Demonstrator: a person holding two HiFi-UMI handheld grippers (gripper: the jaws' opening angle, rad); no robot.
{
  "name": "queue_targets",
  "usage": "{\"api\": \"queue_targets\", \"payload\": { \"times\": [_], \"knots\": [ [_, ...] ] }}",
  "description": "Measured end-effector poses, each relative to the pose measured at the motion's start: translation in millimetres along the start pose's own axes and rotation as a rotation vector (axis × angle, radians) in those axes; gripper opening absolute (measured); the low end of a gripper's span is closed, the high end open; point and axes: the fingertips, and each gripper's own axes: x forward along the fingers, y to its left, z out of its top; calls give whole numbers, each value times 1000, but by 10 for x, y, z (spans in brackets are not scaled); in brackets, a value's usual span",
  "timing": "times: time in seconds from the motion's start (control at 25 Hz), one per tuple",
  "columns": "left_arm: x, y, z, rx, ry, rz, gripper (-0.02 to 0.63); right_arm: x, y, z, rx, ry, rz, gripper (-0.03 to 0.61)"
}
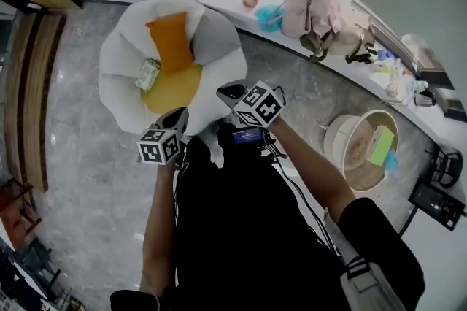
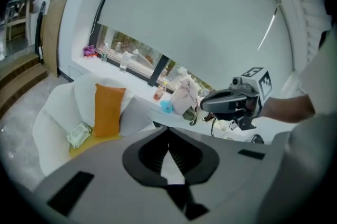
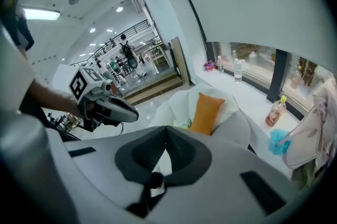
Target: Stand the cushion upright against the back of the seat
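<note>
**Cushion's already standing up, both grippers hanging back empty**

So the orange cushion (image 1: 169,41) is standing on end in the white petal-shaped armchair (image 1: 117,76). Its long axis is running up the backrest and its bottom edge is sitting on the yellow seat pad (image 1: 175,87). To me that's looking like the job done.

The relation that matters: the cushion is lying ahead of and below both tools, well apart from either one. In the head view the left gripper (image 1: 179,114) is pointing more or less straight at it. The right gripper (image 1: 228,92) is sitting off to the side, and I'm guessing the two are about equally far away. Each gripper view is showing the cushion out beyond the jaws, not between them.

Both sets of jaws are sitting pressed together with nothing in them.

There's also a small pale green packet (image 1: 147,74) lying on the seat pad just beside the cushion's foot. If anything needs nudging, I'm thinking the left one is getting the straighter line in.
</note>
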Motion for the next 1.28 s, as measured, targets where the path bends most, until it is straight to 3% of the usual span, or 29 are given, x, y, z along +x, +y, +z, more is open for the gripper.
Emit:
{"api": "queue_targets", "payload": {
  "times": [0.12,0.32,0.68,0.96,1.28],
  "knots": [
    [-182,-150,87,-16,-47,-23,14,-209,86,41,-13,-32,0,17],
    [-513,-394,220,83,-78,-38,14,-518,203,143,-25,-82,22,15],
    [-876,-740,620,58,-256,-16,12,-1008,421,443,-18,-232,114,15],
    [-1088,-1133,633,92,-282,-48,12,-1335,585,448,5,-282,159,15],
    [-1264,-1157,410,83,-264,-75,12,-1347,936,366,48,-292,160,15]
  ]
}}
